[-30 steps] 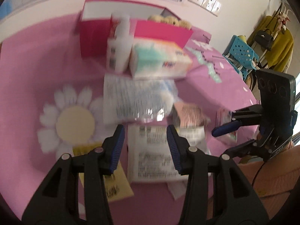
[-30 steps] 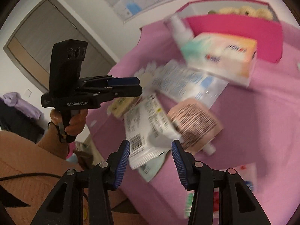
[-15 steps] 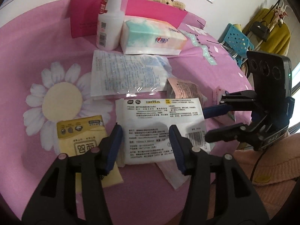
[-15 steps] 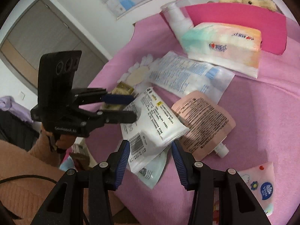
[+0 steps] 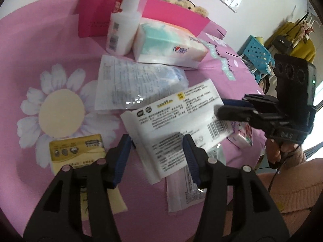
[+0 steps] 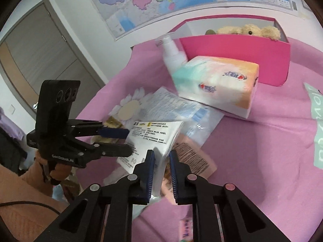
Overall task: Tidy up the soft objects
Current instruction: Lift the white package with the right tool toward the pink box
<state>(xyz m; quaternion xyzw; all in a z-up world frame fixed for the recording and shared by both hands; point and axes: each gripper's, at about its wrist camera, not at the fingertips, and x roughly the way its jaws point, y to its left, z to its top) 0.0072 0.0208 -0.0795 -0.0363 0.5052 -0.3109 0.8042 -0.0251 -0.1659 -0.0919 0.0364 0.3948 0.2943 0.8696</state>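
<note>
My right gripper [image 6: 161,169] has its jaws pinched on one end of the white wet-wipe pack [image 6: 155,135], which is lifted off the pink worktop [image 6: 262,141]. It looks soft, light and slick, so I judge the sealed edge safest. My left gripper [image 5: 155,151] hangs wide, empty.

Two grippers are seen: left gripper [image 5: 157,157] and right gripper [image 6: 161,171]. One white bottle [image 5: 123,32], one tissue pack [image 5: 169,44], one pink box [image 6: 242,56] are counted ahead of the jaws. One white wipes pack [image 5: 175,117] is counted between them.
</note>
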